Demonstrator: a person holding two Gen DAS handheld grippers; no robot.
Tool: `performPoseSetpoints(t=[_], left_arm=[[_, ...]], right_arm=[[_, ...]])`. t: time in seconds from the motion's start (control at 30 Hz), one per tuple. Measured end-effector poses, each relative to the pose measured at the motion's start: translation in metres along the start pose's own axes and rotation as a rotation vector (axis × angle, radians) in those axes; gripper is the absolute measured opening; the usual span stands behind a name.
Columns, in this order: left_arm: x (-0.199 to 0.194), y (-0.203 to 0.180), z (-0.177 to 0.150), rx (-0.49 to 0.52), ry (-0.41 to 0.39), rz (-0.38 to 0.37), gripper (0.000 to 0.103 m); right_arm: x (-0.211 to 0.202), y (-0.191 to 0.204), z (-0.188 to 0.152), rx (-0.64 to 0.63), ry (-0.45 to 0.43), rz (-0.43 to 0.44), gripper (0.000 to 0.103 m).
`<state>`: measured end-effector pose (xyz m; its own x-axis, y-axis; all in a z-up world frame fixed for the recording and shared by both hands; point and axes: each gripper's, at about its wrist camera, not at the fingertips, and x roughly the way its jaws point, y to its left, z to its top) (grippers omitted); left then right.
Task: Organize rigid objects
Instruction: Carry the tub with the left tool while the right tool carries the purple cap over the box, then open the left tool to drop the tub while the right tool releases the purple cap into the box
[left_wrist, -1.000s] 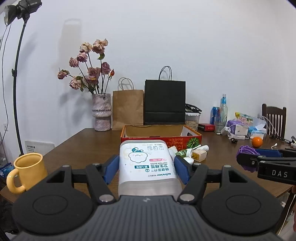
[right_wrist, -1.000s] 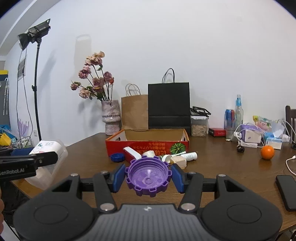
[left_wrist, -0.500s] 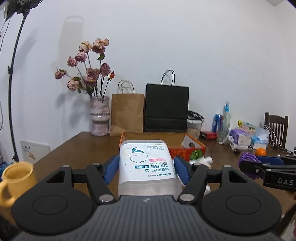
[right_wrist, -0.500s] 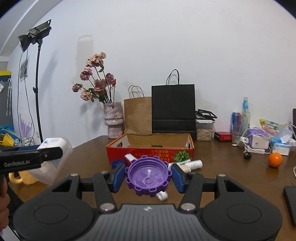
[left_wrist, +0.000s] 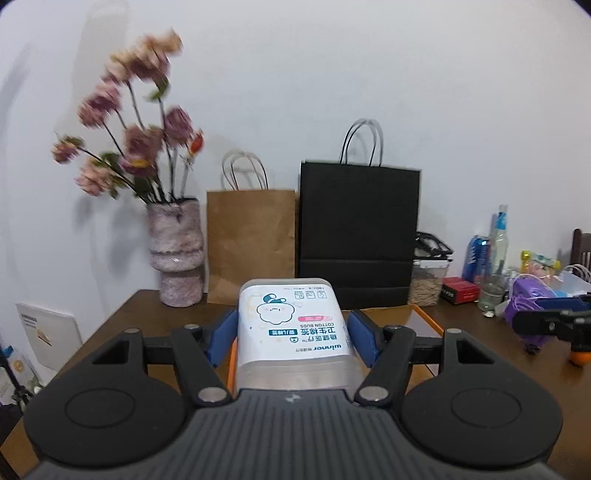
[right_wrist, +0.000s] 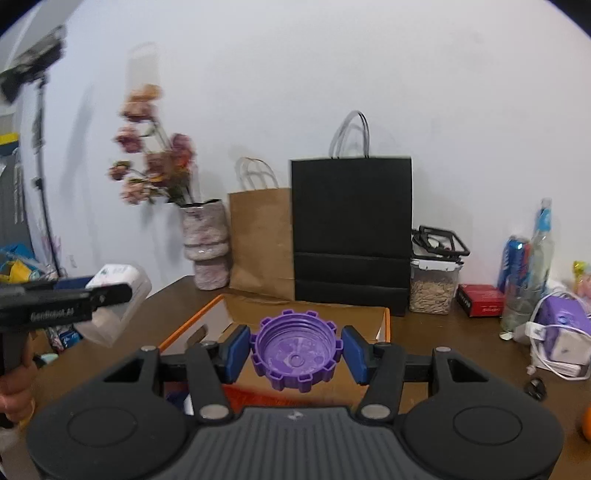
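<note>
My left gripper (left_wrist: 291, 332) is shut on a clear cotton-bud box (left_wrist: 291, 328) with a white printed label, held above the near edge of the red-orange cardboard box (left_wrist: 424, 317). My right gripper (right_wrist: 295, 350) is shut on a purple toothed lid (right_wrist: 295, 354), held over the same cardboard box (right_wrist: 386, 325), whose open brown inside shows ahead. In the right wrist view the left gripper (right_wrist: 66, 306) and its cotton-bud box (right_wrist: 118, 302) show at the left. In the left wrist view the right gripper (left_wrist: 554, 321) shows at the far right.
On the wooden table (right_wrist: 461, 354) behind the box stand a vase with flowers (left_wrist: 177, 254), a brown paper bag (left_wrist: 251, 243) and a black paper bag (left_wrist: 358, 236). A food container (right_wrist: 434, 284), bottles (right_wrist: 532, 266), a purple device with cables (right_wrist: 561, 332) and an orange (right_wrist: 586, 424) sit right.
Both grippers have moved forward and up, from in front of the cardboard box to above it. The small items in front of the box have dropped out of view. Both still hold their objects.
</note>
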<state>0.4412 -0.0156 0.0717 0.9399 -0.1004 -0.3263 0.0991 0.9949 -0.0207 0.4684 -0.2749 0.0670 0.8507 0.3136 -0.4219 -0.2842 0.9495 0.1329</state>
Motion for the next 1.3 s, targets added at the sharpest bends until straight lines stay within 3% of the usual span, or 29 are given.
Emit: performPoseSetpoints(t=[0.07,0.17,0.37,0.5,0.67,0.73,0.83,0.87,1.1,1.3], left_arm=[[0.04,0.004,0.012,-0.024,0.066,-0.019,0.067],[0.103,0.007,0.019,-0.028,0.151,0.013,0.067],[0.207,0.017,-0.001,0.006,0.332,0.043,0.067],[0.251,0.02,-0.018,0.066,0.41,0.064,0.068],[0.27,0.026,-0.028,0.074,0.424,0.051,0.072],[0.274,0.026,-0.03,0.078,0.433,0.055,0.076],[0.273,0.026,-0.027,0.069,0.418,0.048,0.08],[0.271,0.026,-0.025,0.071,0.408,0.049,0.08],[0.236,0.024,-0.002,0.052,0.352,0.05,0.084],[0.17,0.018,0.025,0.043,0.268,0.052,0.086]], right_arm=[[0.036,-0.01,0.016,0.006,0.043,-0.005,0.053],[0.1,-0.023,0.033,0.009,0.118,-0.033,0.054],[0.215,-0.046,0.027,0.044,0.287,-0.086,0.054],[0.263,-0.047,0.012,-0.002,0.371,-0.131,0.054],[0.299,-0.046,0.001,-0.054,0.43,-0.185,0.054],[0.307,-0.048,-0.003,-0.055,0.441,-0.204,0.056],[0.308,-0.048,-0.004,-0.058,0.428,-0.21,0.076],[0.305,-0.048,-0.003,-0.059,0.417,-0.209,0.078],[0.26,-0.035,0.015,-0.046,0.359,-0.182,0.079],[0.19,-0.019,0.031,-0.051,0.314,-0.166,0.081]])
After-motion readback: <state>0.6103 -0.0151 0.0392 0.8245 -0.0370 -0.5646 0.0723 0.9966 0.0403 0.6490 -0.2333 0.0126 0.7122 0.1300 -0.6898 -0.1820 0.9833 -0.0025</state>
